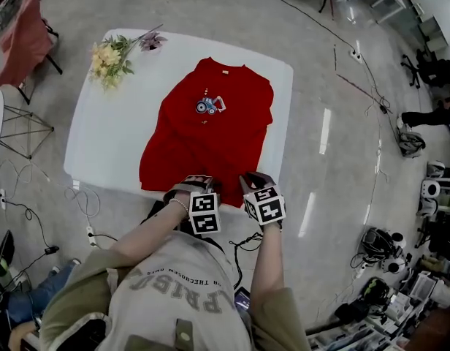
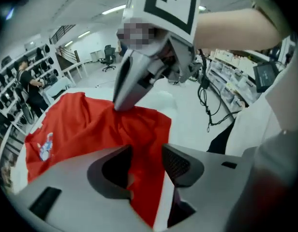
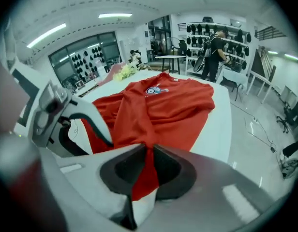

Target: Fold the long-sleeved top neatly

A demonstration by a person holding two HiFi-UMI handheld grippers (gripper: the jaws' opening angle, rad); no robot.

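Observation:
A red long-sleeved top (image 1: 210, 126) with a small picture on the chest lies spread on the white table (image 1: 108, 145), collar at the far side. Both grippers are at its near hem, side by side. My left gripper (image 1: 187, 186) stands open; in the left gripper view the jaws (image 2: 148, 161) are apart, with red cloth (image 2: 86, 124) showing in the gap and no pad pressing on it. My right gripper (image 1: 252, 179) is shut on the hem; in the right gripper view a fold of red cloth (image 3: 168, 105) is pinched where its jaws (image 3: 150, 161) meet.
A bunch of flowers (image 1: 112, 58) lies on the table's far left corner. The table's near edge runs just under both grippers. Cables (image 1: 28, 210) trail over the floor to the left. A person (image 3: 214, 50) stands by shelves beyond the table.

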